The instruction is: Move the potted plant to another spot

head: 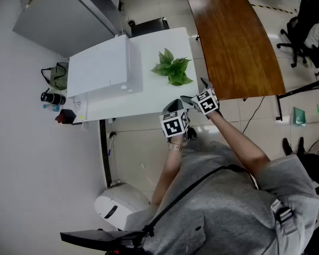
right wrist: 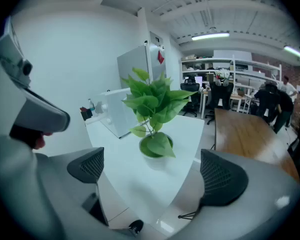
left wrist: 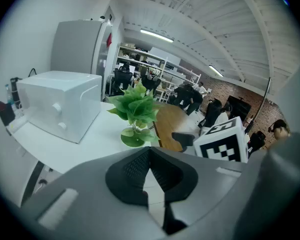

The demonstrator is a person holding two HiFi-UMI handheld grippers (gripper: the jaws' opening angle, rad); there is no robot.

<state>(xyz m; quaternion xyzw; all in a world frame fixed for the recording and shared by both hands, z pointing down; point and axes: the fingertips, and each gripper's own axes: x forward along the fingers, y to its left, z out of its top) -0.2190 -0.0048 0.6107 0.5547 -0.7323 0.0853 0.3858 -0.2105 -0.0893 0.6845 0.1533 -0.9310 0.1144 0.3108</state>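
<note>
The potted plant, set near the front edge of the white table, is judged light, top-heavy and soft-leaved, so it is best taken low at its base by the wide-open, empty right gripper, the left gripper being closed on nothing.

text readable: none | white cubes with black square markers on left hand-held gripper and right hand-held gripper: patterns only, no letters | small red sign on grey cabinet: illegible

Green plant; white table; brown table.
</note>
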